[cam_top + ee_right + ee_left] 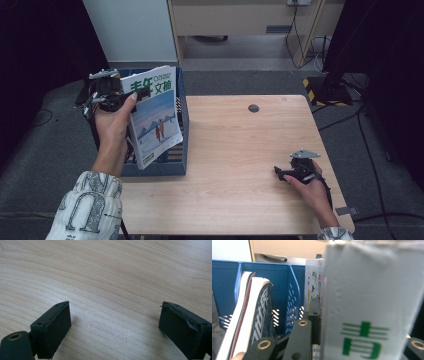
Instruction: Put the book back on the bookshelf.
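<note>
A magazine (155,117) with a white cover, green characters and a snowy picture hangs tilted over the blue file rack (183,107) at the table's left edge. My left gripper (134,95) is shut on its top left corner. In the left gripper view the magazine (367,302) stands close in front, held between the jaws, with the blue file rack (279,280) behind it. My right gripper (280,173) rests low over the wooden table (235,140) near the front right. In the right gripper view my right gripper (115,322) is open with nothing between its fingers.
Other books (249,315) lean in the rack's left compartment, and another printed booklet (313,282) stands farther back. A round dark hole (253,108) marks the table's far side. Cables run over the grey floor on the right.
</note>
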The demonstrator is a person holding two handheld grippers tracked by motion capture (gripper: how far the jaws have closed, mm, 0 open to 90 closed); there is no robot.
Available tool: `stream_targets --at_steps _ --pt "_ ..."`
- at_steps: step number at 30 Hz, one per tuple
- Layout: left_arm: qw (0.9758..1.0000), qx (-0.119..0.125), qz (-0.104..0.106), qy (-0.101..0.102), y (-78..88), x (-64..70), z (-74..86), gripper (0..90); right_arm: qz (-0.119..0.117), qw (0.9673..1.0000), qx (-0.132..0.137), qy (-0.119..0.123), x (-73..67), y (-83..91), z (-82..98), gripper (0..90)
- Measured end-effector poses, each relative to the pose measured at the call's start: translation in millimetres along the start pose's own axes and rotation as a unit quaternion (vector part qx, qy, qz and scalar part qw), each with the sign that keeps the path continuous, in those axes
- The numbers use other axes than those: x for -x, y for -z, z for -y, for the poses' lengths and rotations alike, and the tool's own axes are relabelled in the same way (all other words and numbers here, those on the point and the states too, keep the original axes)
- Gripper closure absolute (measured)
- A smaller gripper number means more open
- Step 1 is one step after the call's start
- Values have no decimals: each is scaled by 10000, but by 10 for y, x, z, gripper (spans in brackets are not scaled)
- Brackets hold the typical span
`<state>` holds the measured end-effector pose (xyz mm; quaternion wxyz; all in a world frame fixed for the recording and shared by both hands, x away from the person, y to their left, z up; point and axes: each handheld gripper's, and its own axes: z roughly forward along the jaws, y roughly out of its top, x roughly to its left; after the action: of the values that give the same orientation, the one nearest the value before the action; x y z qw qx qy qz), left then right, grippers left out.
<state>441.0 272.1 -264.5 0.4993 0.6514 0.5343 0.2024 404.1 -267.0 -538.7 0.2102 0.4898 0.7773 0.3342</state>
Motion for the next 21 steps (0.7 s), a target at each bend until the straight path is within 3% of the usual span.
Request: stream_targets --at_steps 11,21 --pt "10000 4 -48 -15 -154 74 -19 733 4 10000 -3 -4 -1 2 1 108" --pt "9999 41 81 -70 -154 143 5 732 2 10000 -4 -3 -1 1 1 107"
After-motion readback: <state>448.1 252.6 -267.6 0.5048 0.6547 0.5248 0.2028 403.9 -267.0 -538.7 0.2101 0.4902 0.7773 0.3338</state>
